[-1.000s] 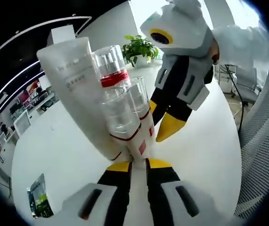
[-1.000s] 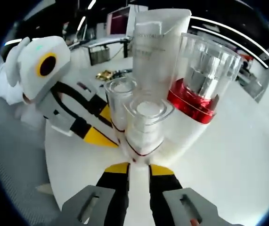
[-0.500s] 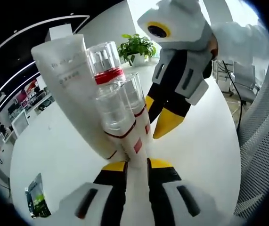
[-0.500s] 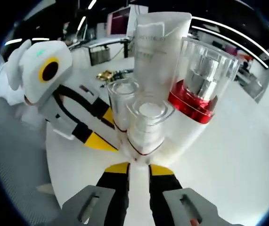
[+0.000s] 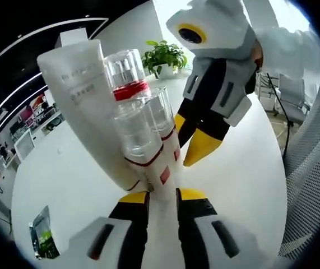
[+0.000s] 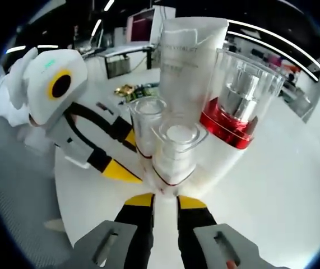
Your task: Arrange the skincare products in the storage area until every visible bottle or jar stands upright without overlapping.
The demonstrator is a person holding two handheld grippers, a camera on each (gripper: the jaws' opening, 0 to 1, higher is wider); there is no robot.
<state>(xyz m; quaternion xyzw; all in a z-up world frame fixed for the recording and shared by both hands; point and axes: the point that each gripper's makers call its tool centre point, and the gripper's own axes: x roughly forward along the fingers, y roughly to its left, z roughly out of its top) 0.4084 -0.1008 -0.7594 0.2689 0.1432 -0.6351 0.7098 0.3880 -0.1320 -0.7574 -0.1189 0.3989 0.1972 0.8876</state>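
While angled downward, right claw (image 5: 196,143) beside upright bottles (image 5: 148,140).

two bottles (image 5: 143,140) before tube (image 5: 84,95) — jar (image 5: 127,75) beside, on table (image 5: 64,174)

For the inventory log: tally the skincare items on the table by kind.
Tubes: 1, the white tube.
Red-banded jars: 1, the jar.
Clear-capped bottles: 2, the near bottle and the far bottle.
Total: 4.
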